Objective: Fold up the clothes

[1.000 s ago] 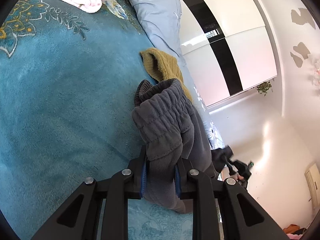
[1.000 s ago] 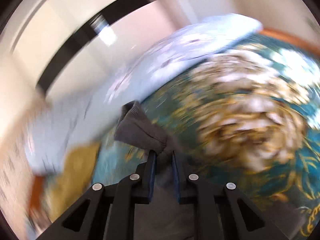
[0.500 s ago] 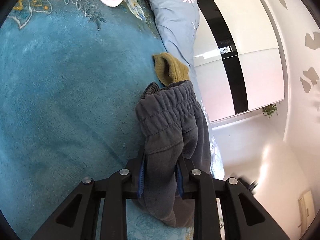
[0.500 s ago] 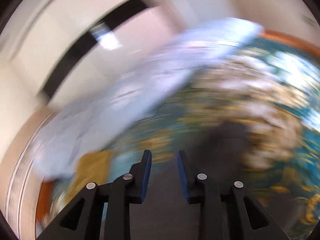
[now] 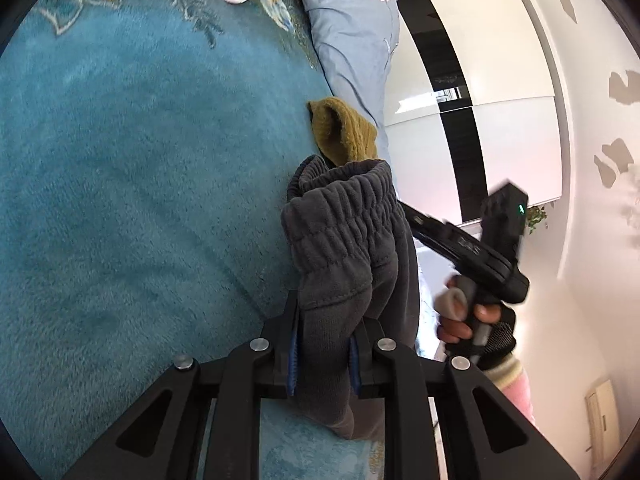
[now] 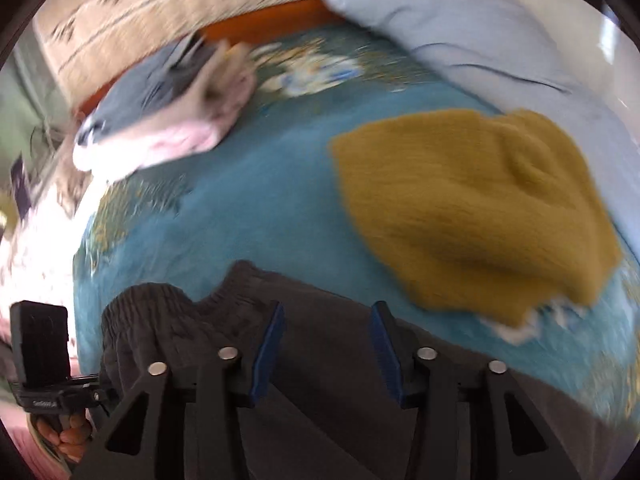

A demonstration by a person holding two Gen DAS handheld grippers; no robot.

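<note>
We saw no container in either view, so the bed took that role: its plush teal blanket with gold floral pattern (image 5: 132, 168) carried everything. Our left hand-held gripper (image 5: 322, 350) was clamped on the dark grey fleece trousers with a gathered elastic waistband (image 5: 344, 248), the fabric bunched between its blue pads and lifted above the blanket. Our right hand-held gripper (image 6: 326, 354) stood with its fingers well apart, nothing pinched between them, hovering over the same trousers where they lay spread flat along the near part of the blanket (this view was blurred by motion).

Just beyond the waistband lay a mustard-yellow knitted garment (image 6: 472, 208), close to the grey cloth, though we could not tell whether the two touched. Behind it a pale blue pillow with a daisy print (image 5: 352, 28) ran along the bed's edge. At the far side rested a heap of pink and grey clothes (image 6: 168, 112), well apart from the trousers. In the left view the right hand (image 5: 464, 316) gripped its black handle beside the hanging trouser cloth, before a white wardrobe with a black stripe (image 5: 480, 100).
</note>
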